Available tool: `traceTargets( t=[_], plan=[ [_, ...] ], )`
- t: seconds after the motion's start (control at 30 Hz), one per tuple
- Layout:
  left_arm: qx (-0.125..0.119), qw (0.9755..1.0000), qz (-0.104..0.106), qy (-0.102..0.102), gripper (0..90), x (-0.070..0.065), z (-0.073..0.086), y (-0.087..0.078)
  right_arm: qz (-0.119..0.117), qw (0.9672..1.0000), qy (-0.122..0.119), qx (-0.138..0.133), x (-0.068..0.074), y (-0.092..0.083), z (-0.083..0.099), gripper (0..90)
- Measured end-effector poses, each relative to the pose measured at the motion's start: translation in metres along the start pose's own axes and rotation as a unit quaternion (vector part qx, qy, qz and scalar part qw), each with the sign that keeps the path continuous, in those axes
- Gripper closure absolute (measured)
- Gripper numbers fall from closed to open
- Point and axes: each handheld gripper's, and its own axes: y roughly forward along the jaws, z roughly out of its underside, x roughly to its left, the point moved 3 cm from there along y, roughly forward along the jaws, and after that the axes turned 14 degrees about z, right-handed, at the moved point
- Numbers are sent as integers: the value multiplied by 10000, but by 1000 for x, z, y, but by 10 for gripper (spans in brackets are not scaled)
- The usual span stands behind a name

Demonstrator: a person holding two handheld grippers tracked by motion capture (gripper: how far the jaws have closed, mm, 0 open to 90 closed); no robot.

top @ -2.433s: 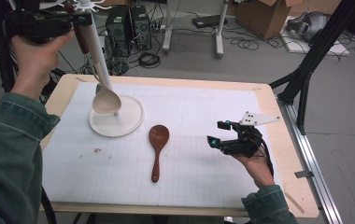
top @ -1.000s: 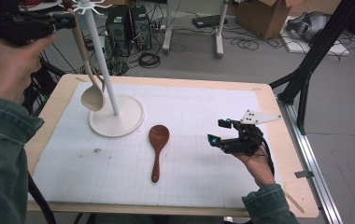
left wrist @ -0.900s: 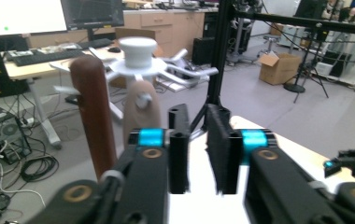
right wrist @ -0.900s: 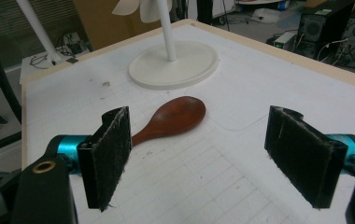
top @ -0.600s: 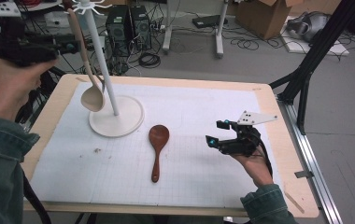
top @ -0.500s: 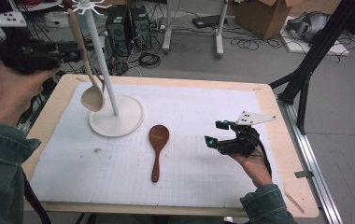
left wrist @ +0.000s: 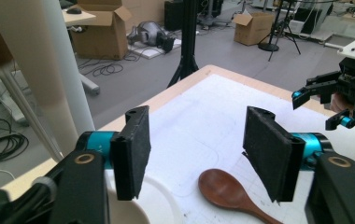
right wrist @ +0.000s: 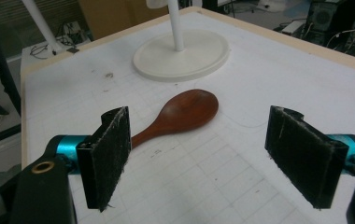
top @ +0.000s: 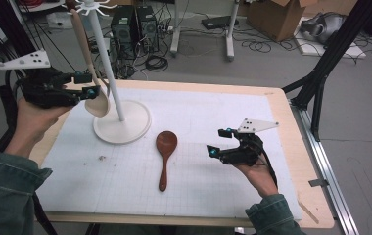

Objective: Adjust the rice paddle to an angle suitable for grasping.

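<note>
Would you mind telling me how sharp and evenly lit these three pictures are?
High view: soft, even light, faint shadows, slightly grainy. Left gripper view: the white stand pole close by looks blurred, the dark wooden spoon sharper. Right gripper view: the spoon is clear, with mild glare on its bowl.

On the table [top: 282,122], the stand [top: 120,120] sits at the far left, its base on the mat [top: 198,122]. A pale spoon [top: 93,78] hangs from the stand's top, just left of the pole, its bowl above the base's left edge. The left gripper [top: 90,84] hovers left of that spoon, right beside the bowl. A second, dark spoon [top: 165,154] lies flat on the mat, near and right of the base, handle toward the near edge. Further right, well apart from it, the right gripper [top: 219,142] sits low over the mat.
</note>
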Motion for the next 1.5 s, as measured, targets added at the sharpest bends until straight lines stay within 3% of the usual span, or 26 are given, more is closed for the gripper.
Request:
traceTargets(
  t=[0.33, 0.63, 1.13, 1.33, 1.5],
  plan=[
    [38, 10000, 40, -73, 359, -7, 38, 6, -12, 9998, -89, 151, 9, 11, 3, 219],
    [70, 9999, 117, -88, 329, -15, 60, 13, -93, 9996, -134, 215, 18, 19, 5, 218],
    [193, 9997, 20, -130, 280, -24, 92, 20, -216, 9990, -201, 346, 35, 34, 7, 231],
    [239, 9996, -44, -116, 256, -27, 104, 23, -381, 9979, -185, 495, 44, 42, 11, 309],
    [269, 9996, -82, -96, 240, -32, 115, 25, -490, 9967, -268, 593, 52, 50, 15, 431]
  ],
)
